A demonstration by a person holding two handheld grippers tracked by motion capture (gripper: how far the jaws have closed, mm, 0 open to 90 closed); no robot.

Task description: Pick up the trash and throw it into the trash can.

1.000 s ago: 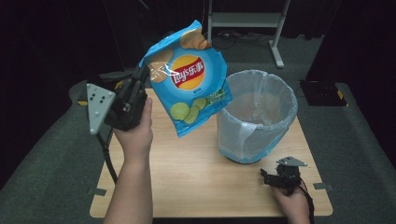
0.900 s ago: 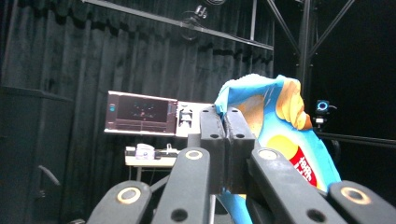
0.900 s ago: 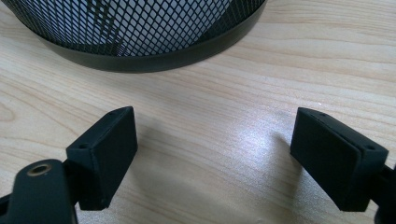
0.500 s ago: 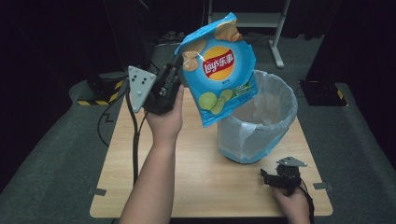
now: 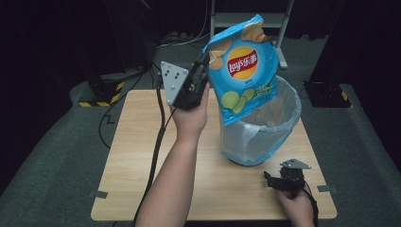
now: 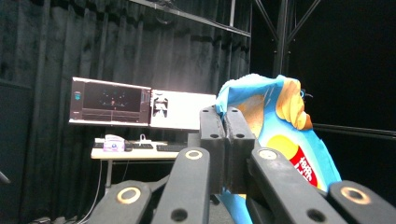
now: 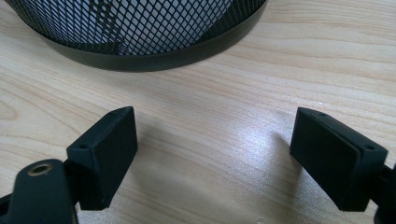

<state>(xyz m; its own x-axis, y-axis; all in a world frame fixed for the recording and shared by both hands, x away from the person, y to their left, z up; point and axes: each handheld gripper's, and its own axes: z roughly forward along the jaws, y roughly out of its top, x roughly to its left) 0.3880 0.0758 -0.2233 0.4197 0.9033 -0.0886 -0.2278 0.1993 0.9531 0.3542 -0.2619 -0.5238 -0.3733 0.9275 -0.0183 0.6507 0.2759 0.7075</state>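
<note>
A blue Lay's chip bag point(image 5: 243, 68) hangs in the air over the near-left rim of the lined mesh bin point(image 5: 283, 127). My left gripper point(image 5: 204, 64) is shut on the bag's upper left edge, held up by the left hand. In the left gripper view the two jaws press together on the bag's blue edge point(image 6: 243, 93), with the left gripper point(image 6: 226, 135) pointing level toward a dark curtain. My right gripper point(image 5: 268, 180) rests low on the table's near right, open. In the right gripper view the right gripper point(image 7: 212, 158) has bare wood between its wide-apart pads, and the bin's black base point(image 7: 154, 53) lies just ahead.
The wooden table point(image 5: 142, 156) carries the bin at its right. A black cable point(image 5: 153, 156) trails from the left gripper along the forearm. Beyond the table stand a metal frame point(image 5: 279, 21) and a hazard-striped base point(image 5: 101, 92). A desk with monitors point(image 6: 140, 107) shows far off.
My left hand has carried the chip bag to the right, from over the table's left part to above the bin's rim. The right gripper has stayed still.
</note>
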